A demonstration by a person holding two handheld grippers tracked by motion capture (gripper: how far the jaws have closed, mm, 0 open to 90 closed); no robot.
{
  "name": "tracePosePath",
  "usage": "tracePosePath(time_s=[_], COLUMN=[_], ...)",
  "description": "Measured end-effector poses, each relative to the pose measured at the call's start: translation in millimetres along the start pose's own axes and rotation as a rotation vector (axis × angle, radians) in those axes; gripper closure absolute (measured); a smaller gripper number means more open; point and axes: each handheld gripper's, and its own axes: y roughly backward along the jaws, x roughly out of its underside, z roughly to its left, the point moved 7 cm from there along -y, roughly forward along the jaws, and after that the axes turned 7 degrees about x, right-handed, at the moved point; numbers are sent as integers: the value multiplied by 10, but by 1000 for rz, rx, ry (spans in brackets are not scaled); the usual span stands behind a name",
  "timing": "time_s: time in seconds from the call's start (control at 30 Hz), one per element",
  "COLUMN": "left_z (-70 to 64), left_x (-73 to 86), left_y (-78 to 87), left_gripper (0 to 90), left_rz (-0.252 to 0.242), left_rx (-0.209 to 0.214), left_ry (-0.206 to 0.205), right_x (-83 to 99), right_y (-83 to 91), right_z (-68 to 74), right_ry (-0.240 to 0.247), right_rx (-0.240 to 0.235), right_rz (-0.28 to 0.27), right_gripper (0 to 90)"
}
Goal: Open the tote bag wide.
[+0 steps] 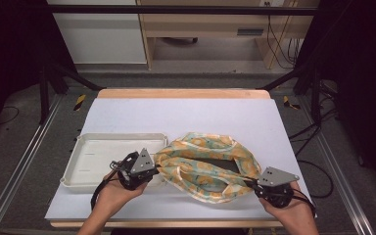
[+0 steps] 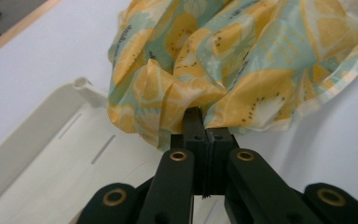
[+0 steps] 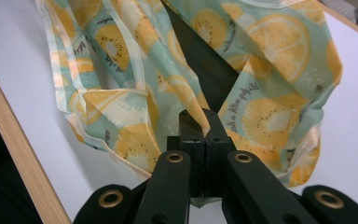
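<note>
Both tools were clenched on the citrus-print bag (image 1: 206,165): left tool (image 1: 152,170) at its tray-side (image 1: 78,169) end, right tool (image 1: 255,183) opposite, bag stretched lengthwise between them.

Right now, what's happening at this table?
A person holds a gripper in each hand, both clamped on a lemon-print cloth. The left gripper pinches its left edge beside the white tray; the right gripper pinches its right edge. The cloth lies bunched in a loop on the table, next to the tray.
</note>
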Motion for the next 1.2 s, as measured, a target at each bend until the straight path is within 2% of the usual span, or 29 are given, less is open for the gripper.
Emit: tracePosePath(time_s=[0.03,0.1,0.2,0.27,0.4,0.53,0.6,0.73,0.87,0.93,0.97,1.07,1.2], left_z=[-24,-50,-56,-46,-39,-42,-47,-72,-105,-117,-121,-117,-126], left_x=[5,32,33,27,22,19,29,58,76,74,75,85,95], left_y=[-9,-24,-41,-27,14,16,28,61,80,81,82,92,83], left_gripper=[900,900,900,900,900,900,899,898,897,897,897,897,897], left_rz=[-9,9,4,-3,-24,-32,-23,-15,-9,-8,-8,-10,-8], left_rx=[7,6,10,1,-4,5,8,24,31,27,28,30,27], left_ry=[9,-6,-7,-8,0,3,-11,-31,-49,-54,-55,-51,-46], right_x=[5,8,-31,-91,-263,-431,-496,-627,-685,-677,-663,-626,-508], right_y=[8,12,2,-1,10,-7,-16,-31,-119,-192,-268,-351,-470], right_z=[5,31,51,64,130,152,138,72,49,83,139,183,271], right_ry=[5,3,-12,-20,-13,-22,-24,-40,-45,-35,-30,-39,-45], right_rx=[-2,-22,-40,-34,-39,-60,-74,-97,-128,-151,-184,-204,-215], right_rz=[3,0,-6,-3,-27,-39,-37,-61,-55,-32,-19,5,73], right_gripper=[894,835,649,517,341,239,191,178,232,237,238,238,365])
